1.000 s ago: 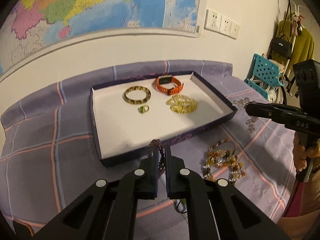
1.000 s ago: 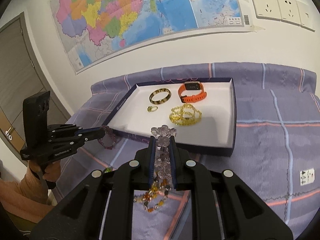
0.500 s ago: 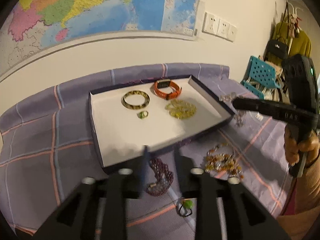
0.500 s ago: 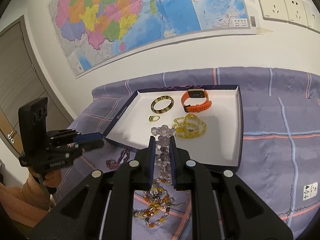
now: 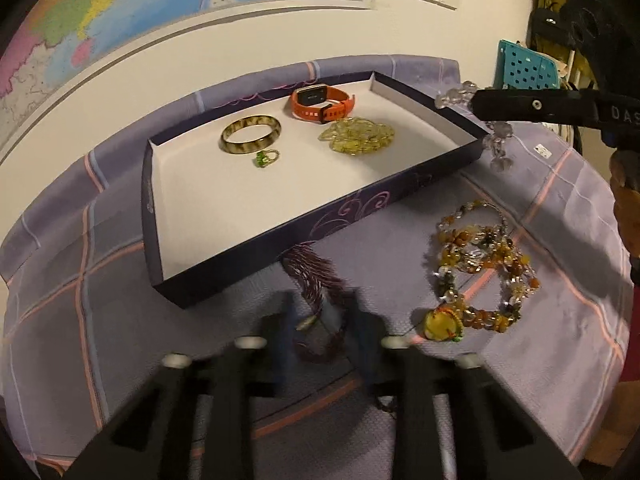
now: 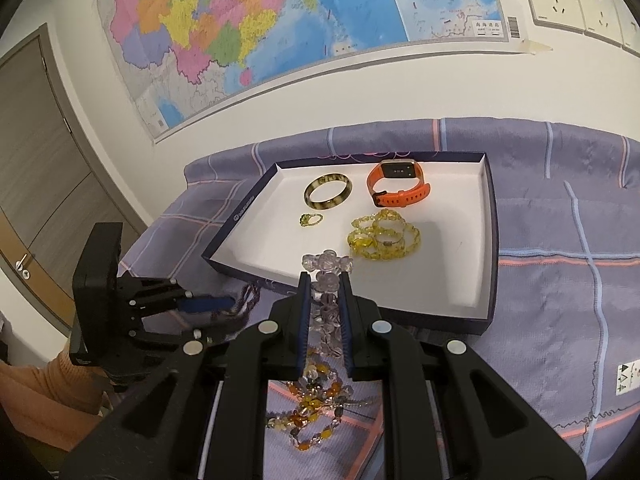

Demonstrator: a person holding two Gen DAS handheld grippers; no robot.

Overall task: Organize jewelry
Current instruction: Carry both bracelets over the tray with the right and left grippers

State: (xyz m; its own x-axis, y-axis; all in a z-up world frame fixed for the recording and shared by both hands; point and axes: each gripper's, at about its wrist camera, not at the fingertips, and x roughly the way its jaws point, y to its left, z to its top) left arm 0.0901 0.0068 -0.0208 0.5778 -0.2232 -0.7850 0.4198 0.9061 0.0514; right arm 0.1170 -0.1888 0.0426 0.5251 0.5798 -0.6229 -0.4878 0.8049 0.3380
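A purple beaded bracelet (image 5: 316,280) (image 6: 246,300) lies on the checked cloth in front of the dark tray (image 5: 360,216) (image 6: 492,240). My left gripper (image 5: 324,320) (image 6: 220,318) is blurred low over it. Its jaws are closing with the bracelet between them, and a gap still shows on each side. My right gripper (image 6: 325,280) (image 5: 476,100) hovers by the tray's near edge, shut on a strand of clear beads (image 6: 326,268) (image 5: 456,94) that hangs from it. An amber bead necklace (image 5: 480,264) (image 6: 316,404) lies heaped on the cloth below.
The tray holds a mottled bangle (image 5: 250,134), a green ring (image 5: 266,157), an orange watch (image 5: 322,104) and a yellow bead bracelet (image 5: 358,136). Behind it, a wall carries a map. A teal stool (image 5: 524,66) stands to the right, a door (image 6: 36,184) to the left.
My left gripper let go of the purple bracelet, which fell onto the cloth, then dipped lower with its jaws spread around it. The right gripper kept its hold and barely moved.
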